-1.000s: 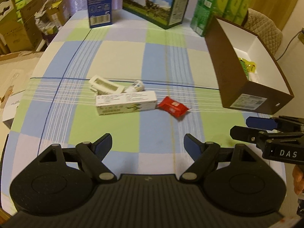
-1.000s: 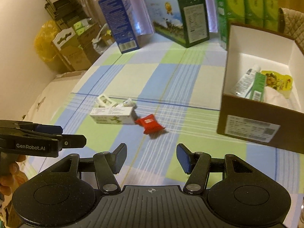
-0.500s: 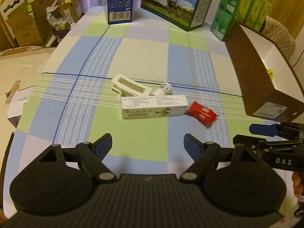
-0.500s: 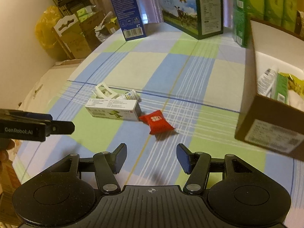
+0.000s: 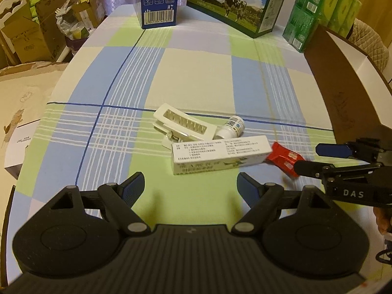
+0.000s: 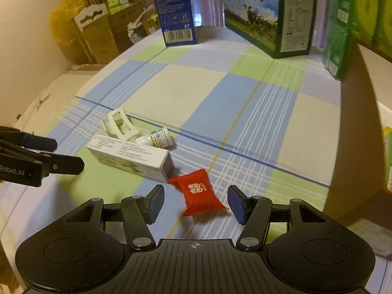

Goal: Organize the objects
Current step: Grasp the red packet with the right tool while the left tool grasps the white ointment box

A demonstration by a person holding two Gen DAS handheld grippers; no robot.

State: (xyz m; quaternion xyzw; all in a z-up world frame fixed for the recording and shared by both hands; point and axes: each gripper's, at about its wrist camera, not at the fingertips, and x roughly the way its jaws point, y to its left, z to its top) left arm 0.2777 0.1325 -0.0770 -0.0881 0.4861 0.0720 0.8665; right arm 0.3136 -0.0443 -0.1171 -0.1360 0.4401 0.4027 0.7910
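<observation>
While the sorting is judged part done, four loose things are left on the table:
Table (image 5: 196,78): covered by a checked cloth; the unsorted cluster is found near its front.
Brown box (image 5: 343,98): set at the right; its inside is barely shown, so what has been stowed cannot be told.
Carton (image 5: 220,156): lying flat, touching the white clip (image 5: 183,125) and the small bottle (image 5: 232,128) behind it.
Red packet (image 6: 198,192): beside the carton's end, not yet picked up.
Right gripper (image 6: 194,204): fingers spread, nothing held, the packet framed between them.
Left gripper (image 5: 189,187): fingers spread, empty, short of the carton.
</observation>
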